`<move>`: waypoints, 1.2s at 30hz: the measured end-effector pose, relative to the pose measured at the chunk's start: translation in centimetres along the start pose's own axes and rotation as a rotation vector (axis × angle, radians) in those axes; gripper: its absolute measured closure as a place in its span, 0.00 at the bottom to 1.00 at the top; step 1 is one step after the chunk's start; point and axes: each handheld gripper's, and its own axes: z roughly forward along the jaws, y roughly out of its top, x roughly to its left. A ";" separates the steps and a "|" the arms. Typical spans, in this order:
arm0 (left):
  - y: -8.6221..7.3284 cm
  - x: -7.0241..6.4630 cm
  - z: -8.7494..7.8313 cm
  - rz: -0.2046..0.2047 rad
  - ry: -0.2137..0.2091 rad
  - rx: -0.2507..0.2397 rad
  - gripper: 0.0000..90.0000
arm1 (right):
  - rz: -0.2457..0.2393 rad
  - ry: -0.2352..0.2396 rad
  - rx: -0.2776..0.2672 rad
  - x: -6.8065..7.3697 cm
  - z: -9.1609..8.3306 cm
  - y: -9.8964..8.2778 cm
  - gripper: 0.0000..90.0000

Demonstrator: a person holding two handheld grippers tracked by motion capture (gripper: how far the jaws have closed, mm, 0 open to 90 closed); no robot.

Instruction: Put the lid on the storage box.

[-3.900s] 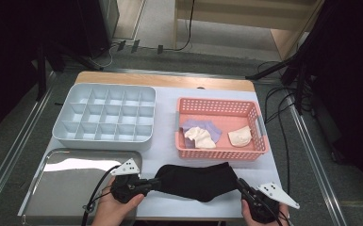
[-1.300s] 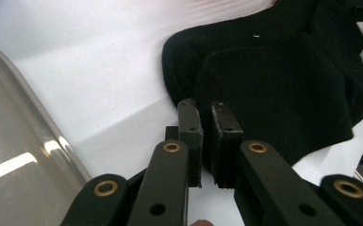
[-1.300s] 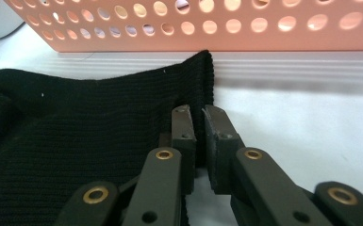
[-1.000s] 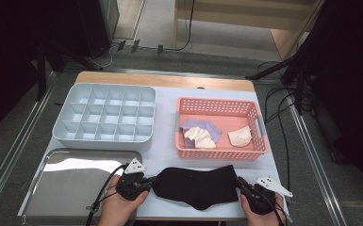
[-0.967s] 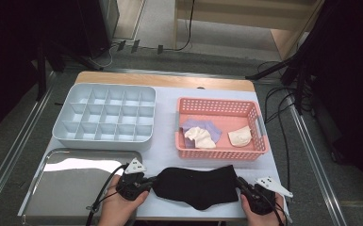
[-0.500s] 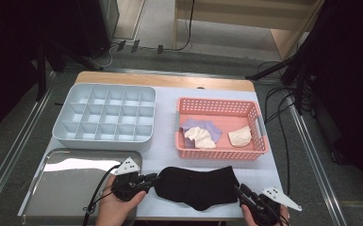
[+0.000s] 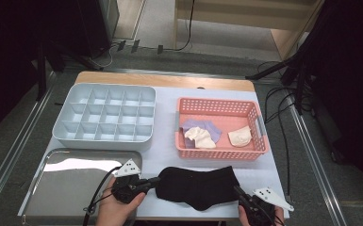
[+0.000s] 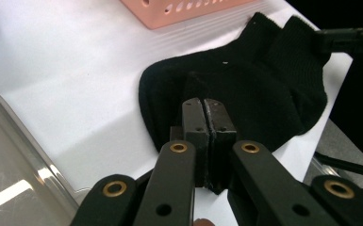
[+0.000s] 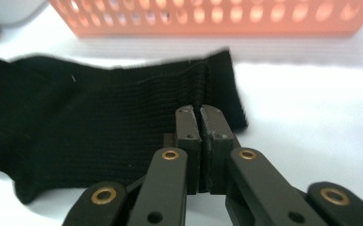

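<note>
Between the two tools, a flat black knitted sock [image 7: 199,187] lies spread on the white surface [image 7: 165,141], one end pinched by each so it can be drawn out flat. At the sock's left end, the left tool [image 8: 202,109] has its black jaws clenched together on a fold of the toe; they had just been closing, with cloth between them. Left of that tool sits a shiny, smooth steel tray [image 7: 66,188], and beyond it a pale grey plastic box [image 7: 106,115] divided into square cells. Beyond the sock stands a pink perforated plastic basket [image 7: 221,153] holding soft cream and lilac socks. At the right end, the right tool [image 9: 200,113] is likewise clamped on the ribbed cuff, its jaws having just closed on the edge.
</note>
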 end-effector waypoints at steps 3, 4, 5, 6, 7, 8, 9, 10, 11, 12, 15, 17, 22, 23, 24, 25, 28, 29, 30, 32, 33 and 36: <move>0.1 0.1 -0.3 -0.005 -0.008 -0.016 1.00 | 0.012 0.023 -0.032 -0.2 -0.4 0.6 0.97; 0.2 0.1 -0.5 -0.010 -0.007 -0.021 1.00 | 0.028 0.035 -0.040 -0.3 -0.5 0.8 0.97; 0.2 0.2 -0.5 -0.020 -0.011 -0.026 1.00 | 0.035 0.035 -0.046 -0.4 -0.5 1.1 0.97; 0.3 0.4 -0.6 -0.024 -0.013 -0.030 1.00 | 0.027 0.035 -0.049 -0.4 -0.5 1.3 0.97; 0.3 0.5 -0.6 -0.029 -0.013 -0.032 1.00 | 0.026 0.035 -0.053 -0.4 -0.5 1.6 0.97; 0.4 0.6 -0.6 -0.038 -0.014 -0.036 1.00 | 0.029 0.032 -0.056 -0.5 -0.5 1.9 0.97; 0.4 0.7 -0.6 -0.043 -0.012 -0.039 1.00 | 0.028 0.029 -0.063 -0.6 -0.5 2.2 0.97; 0.4 0.7 -0.5 -0.046 -0.009 -0.037 1.00 | 0.028 0.027 -0.067 -0.8 -0.4 2.4 0.97; 0.4 0.7 -0.5 -0.052 0.000 -0.043 1.00 | 0.029 0.026 -0.068 -1.0 -0.2 2.6 0.97; 0.5 0.8 -0.3 -0.057 0.012 -0.046 1.00 | 0.035 0.025 -0.063 -1.2 0.1 2.6 0.97; 0.5 1.0 0.2 -0.069 0.026 -0.034 1.00 | 0.041 0.019 -0.041 -1.8 1.1 2.6 0.97; 0.5 1.1 0.4 -0.072 0.036 -0.028 1.00 | 0.047 0.012 -0.030 -2.1 1.7 2.5 0.97; 0.5 1.0 0.8 -0.065 0.066 -0.038 0.98 | 0.031 0.001 -0.024 -2.5 2.7 2.0 0.84; 0.5 1.0 0.7 -0.062 0.081 -0.042 0.92 | 0.037 0.007 -0.034 -2.6 2.8 1.9 0.79; 0.5 1.0 0.6 -0.068 0.085 -0.051 0.87 | 0.036 0.010 -0.048 -2.7 2.8 1.9 0.76; 0.5 1.1 0.5 -0.070 0.091 -0.056 0.84 | 0.040 0.009 -0.054 -2.8 2.6 1.9 0.76; 0.5 1.1 0.1 -0.075 0.079 -0.068 0.82 | 0.047 0.011 -0.072 -3.0 2.1 1.8 0.76; 0.4 1.1 0.0 -0.073 0.078 -0.065 0.82 | 0.052 0.014 -0.068 -3.0 2.0 1.7 0.76; 0.4 1.1 -0.1 -0.074 0.064 -0.066 0.82 | 0.051 0.016 -0.064 -3.0 1.9 1.5 0.77; 0.4 1.0 -0.1 -0.068 0.035 -0.063 0.88 | 0.048 0.017 -0.058 -2.9 1.8 1.2 0.81; 0.4 0.9 0.0 -0.065 0.038 -0.061 0.93 | 0.045 0.014 -0.064 -2.9 1.7 1.2 0.82; 0.4 1.1 0.0 -0.071 0.075 -0.045 1.00 | 0.067 0.001 -0.096 -3.3 1.0 1.2 0.88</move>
